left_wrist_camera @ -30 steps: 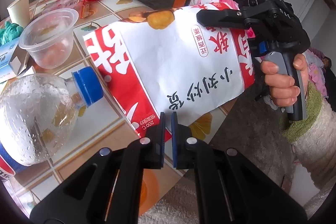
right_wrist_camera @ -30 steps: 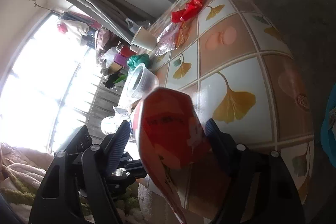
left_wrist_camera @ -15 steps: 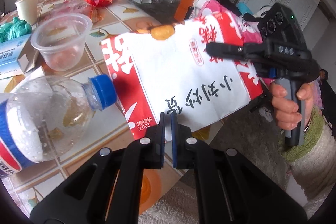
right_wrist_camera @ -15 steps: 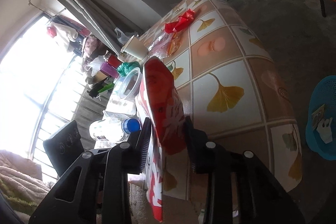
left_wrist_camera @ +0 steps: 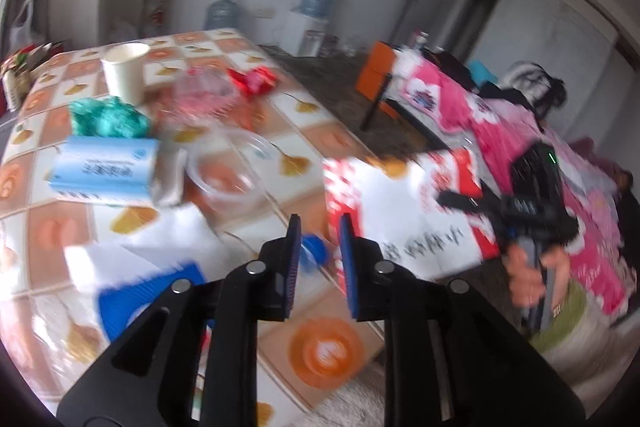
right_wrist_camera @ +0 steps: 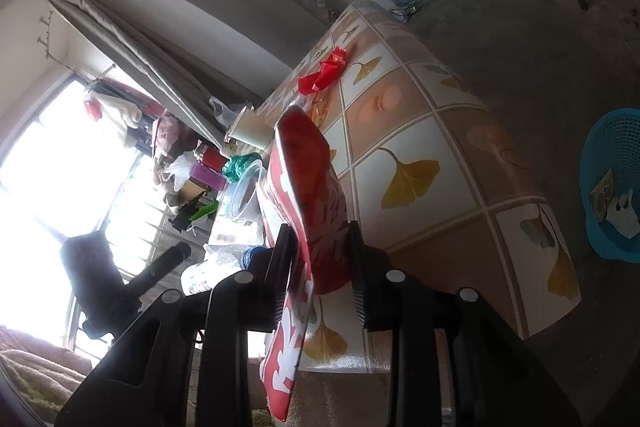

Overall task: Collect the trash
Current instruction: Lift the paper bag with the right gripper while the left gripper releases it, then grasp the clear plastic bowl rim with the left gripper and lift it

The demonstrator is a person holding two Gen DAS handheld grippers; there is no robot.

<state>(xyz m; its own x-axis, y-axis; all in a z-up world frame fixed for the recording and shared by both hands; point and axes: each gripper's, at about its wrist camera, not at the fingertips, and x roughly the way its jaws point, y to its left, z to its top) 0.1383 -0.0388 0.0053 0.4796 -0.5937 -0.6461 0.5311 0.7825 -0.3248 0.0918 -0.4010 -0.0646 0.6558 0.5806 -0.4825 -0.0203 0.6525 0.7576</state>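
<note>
A red and white snack bag [right_wrist_camera: 308, 163] hangs over the table's near edge. My right gripper [right_wrist_camera: 324, 235] is still closing, and its pads press on both sides of the bag. The left wrist view shows the same bag [left_wrist_camera: 400, 203] to the right, with a hand gripping that gripper's handle. My left gripper [left_wrist_camera: 320, 227] is above the table with its jaws opening and nothing between them. Behind its gap lies a clear bottle [left_wrist_camera: 148, 291] with a blue cap [left_wrist_camera: 314, 255]. This view is blurred by motion.
On the tiled table [right_wrist_camera: 420, 107] are a clear plastic cup [left_wrist_camera: 228, 171], a blue tissue box [left_wrist_camera: 104, 171], a green crumpled bag [left_wrist_camera: 108, 119], a paper cup [left_wrist_camera: 122, 67] and a red wrapper [left_wrist_camera: 252, 79]. A blue basket [right_wrist_camera: 616, 131] holding scraps stands on the floor at right.
My left jaws were shut at the bag's lower edge. They have now parted, and the gripper has risen and swung away over the table. My right jaws have closed onto the bag.
</note>
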